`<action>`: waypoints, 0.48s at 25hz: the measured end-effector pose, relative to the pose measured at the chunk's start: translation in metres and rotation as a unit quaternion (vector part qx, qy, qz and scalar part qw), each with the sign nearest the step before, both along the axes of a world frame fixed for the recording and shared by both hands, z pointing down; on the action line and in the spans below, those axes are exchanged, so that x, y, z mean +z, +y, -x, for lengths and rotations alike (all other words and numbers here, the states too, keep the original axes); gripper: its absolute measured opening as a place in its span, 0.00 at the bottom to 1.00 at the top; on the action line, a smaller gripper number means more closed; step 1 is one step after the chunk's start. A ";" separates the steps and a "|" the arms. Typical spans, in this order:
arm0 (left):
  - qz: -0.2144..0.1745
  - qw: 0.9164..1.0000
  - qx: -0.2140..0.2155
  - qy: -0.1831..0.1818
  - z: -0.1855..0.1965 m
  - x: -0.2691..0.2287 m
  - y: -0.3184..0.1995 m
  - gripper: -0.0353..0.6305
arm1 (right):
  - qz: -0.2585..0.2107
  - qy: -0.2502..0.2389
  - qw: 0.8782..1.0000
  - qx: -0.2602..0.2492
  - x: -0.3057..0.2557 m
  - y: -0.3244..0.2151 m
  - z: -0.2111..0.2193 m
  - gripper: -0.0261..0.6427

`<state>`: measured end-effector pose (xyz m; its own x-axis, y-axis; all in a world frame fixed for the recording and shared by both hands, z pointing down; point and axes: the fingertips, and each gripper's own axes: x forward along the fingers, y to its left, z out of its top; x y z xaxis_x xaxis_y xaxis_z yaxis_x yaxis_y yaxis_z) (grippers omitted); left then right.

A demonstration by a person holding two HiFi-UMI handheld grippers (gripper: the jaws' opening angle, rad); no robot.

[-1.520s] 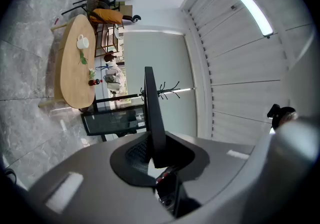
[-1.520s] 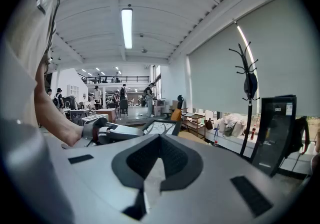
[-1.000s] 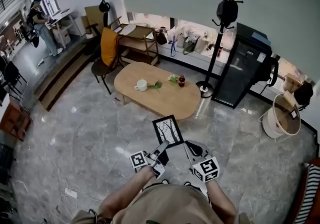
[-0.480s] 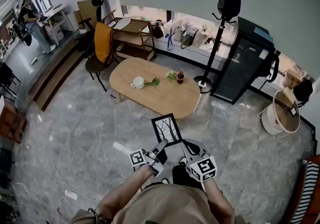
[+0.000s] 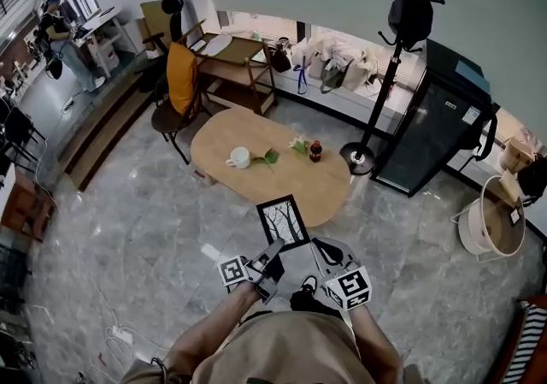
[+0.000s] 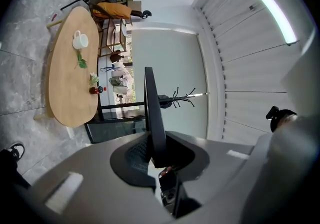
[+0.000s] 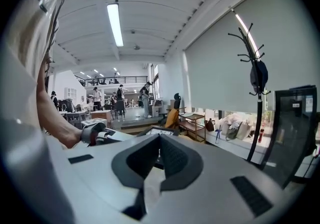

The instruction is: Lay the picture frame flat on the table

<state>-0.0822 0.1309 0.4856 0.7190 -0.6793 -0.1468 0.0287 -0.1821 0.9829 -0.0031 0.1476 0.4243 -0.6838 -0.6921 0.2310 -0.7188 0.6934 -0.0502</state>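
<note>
Picture frame (image 5: 285, 222): black border, print of bare trees. It sits lower centre of the head view, off the desk and tipped face-up over the grey stone floor (image 5: 128, 228). Its top corner overlaps the desk's near edge in the picture.

Your left hand-held gripper (image 5: 275, 247) pinches the frame at its lower edge. In the left gripper view the frame (image 6: 152, 113) runs edge-on up from between the pads, clamped from both sides.

Your right hand-held gripper (image 5: 325, 250) sits just right of the frame's lower corner. In the right gripper view its jaws are pressed together with nothing seen between them, and the frame's corner (image 7: 156, 130) shows just past the tips.

Desk (image 5: 295, 181): oval, light wood, centre of the head view. It carries:
- a white mug (image 5: 241, 156)
- a green sprig (image 5: 268, 155)
- a small posy (image 5: 297, 145)
- a dark bottle (image 5: 315, 150)

Beyond the desk:
- chair draped in orange cloth (image 5: 181, 79), upper left
- coat stand (image 5: 391, 66) and black cabinet (image 5: 436, 130), upper right
- round tub (image 5: 489, 218), right edge
</note>
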 end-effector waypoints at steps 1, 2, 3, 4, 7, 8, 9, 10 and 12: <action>-0.002 1.000 -0.004 0.000 -0.003 -0.001 -0.011 0.14 | -0.003 -0.002 1.000 -0.004 -0.001 -0.012 -0.004 0.04; -0.004 1.000 -0.007 -0.001 -0.007 -0.002 -0.022 0.14 | -0.008 -0.004 1.000 -0.008 -0.002 -0.023 -0.009 0.05; -0.007 1.000 -0.009 -0.003 -0.010 -0.002 -0.031 0.14 | -0.013 -0.006 1.000 -0.010 -0.003 -0.034 -0.014 0.04; -0.009 1.000 -0.010 -0.006 -0.014 -0.001 -0.040 0.14 | -0.017 -0.008 1.000 -0.011 -0.003 -0.045 -0.018 0.04; -0.005 1.000 -0.016 -0.006 -0.021 0.002 -0.062 0.14 | -0.020 -0.011 1.000 -0.017 -0.001 -0.072 -0.029 0.04; 0.000 1.000 -0.020 -0.003 -0.023 0.003 -0.068 0.14 | -0.017 -0.011 1.000 -0.019 0.000 -0.079 -0.031 0.05; 0.005 1.000 -0.022 -0.002 -0.024 0.004 -0.073 0.14 | -0.014 -0.012 1.000 -0.021 0.002 -0.086 -0.033 0.04; 0.009 1.000 -0.024 -0.004 -0.024 0.006 -0.078 0.14 | -0.009 -0.014 1.000 -0.021 0.003 -0.092 -0.035 0.05; 0.014 1.000 -0.022 -0.008 -0.027 0.010 -0.089 0.14 | -0.005 -0.017 1.000 -0.021 0.004 -0.105 -0.037 0.04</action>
<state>-0.0554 0.0422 0.4955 0.6900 -0.7146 -0.1149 0.0045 -0.1545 0.9880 0.0342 0.0429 0.4285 -0.7201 -0.6645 0.1997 -0.6867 0.7238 -0.0675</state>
